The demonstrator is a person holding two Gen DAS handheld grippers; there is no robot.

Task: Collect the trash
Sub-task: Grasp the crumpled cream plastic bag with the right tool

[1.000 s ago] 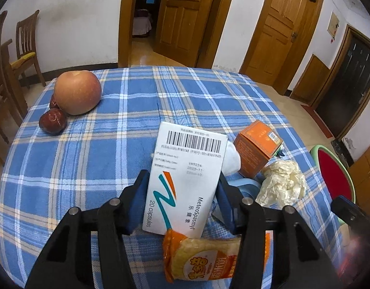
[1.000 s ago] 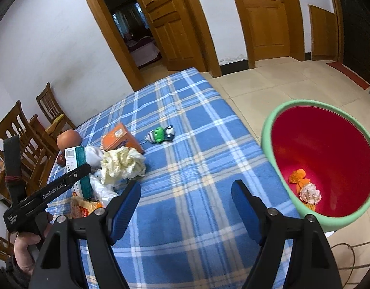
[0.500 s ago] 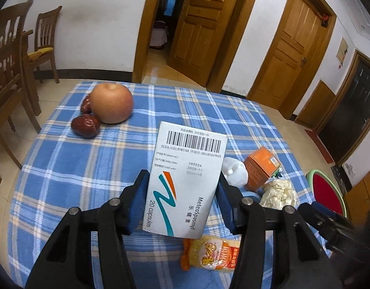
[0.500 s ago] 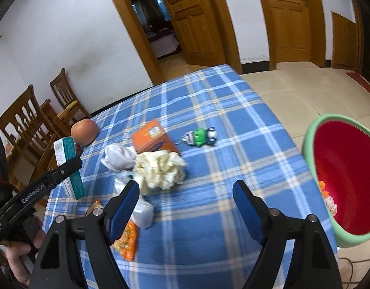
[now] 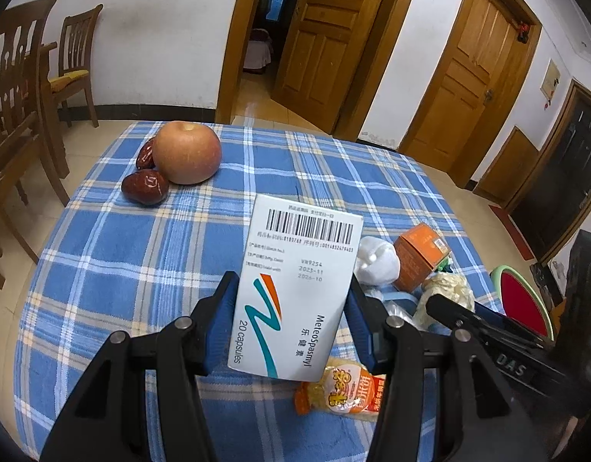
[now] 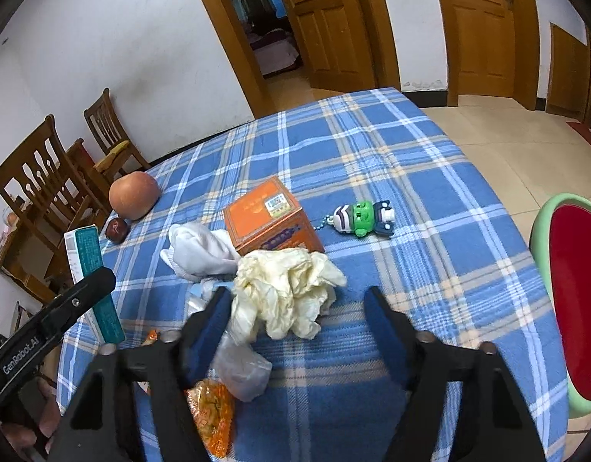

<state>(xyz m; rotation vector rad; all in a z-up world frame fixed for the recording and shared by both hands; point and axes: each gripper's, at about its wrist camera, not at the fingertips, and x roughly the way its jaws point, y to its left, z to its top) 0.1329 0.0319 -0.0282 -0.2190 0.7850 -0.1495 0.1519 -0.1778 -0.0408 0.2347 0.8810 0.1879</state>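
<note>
My left gripper [image 5: 291, 292] is shut on a white medicine box [image 5: 299, 269] with a barcode, held above the blue plaid table [image 5: 141, 254]. In the right wrist view that box [image 6: 89, 265] stands at the left. My right gripper [image 6: 299, 304] is low over the trash pile and its jaws are closing. A crumpled cream wad [image 6: 287, 288] lies between them; the left finger is at its edge and the right finger stands apart from it. The red bin with a green rim [image 6: 541, 231] sits off the table's right side.
Around the wad lie a white tissue [image 6: 199, 250], an orange carton [image 6: 272, 215], a clear plastic scrap [image 6: 241, 369] and an orange snack wrapper [image 6: 214, 412]. A green toy keychain [image 6: 362, 217], an apple [image 5: 187, 152] and dates [image 5: 145, 186] rest further off. Wooden chairs [image 5: 22, 115] stand left.
My right gripper swung from near the bin leftward to the trash pile, and its jaws narrowed around the cream wad. The left gripper kept its hold on the box and drifted back slightly.
</note>
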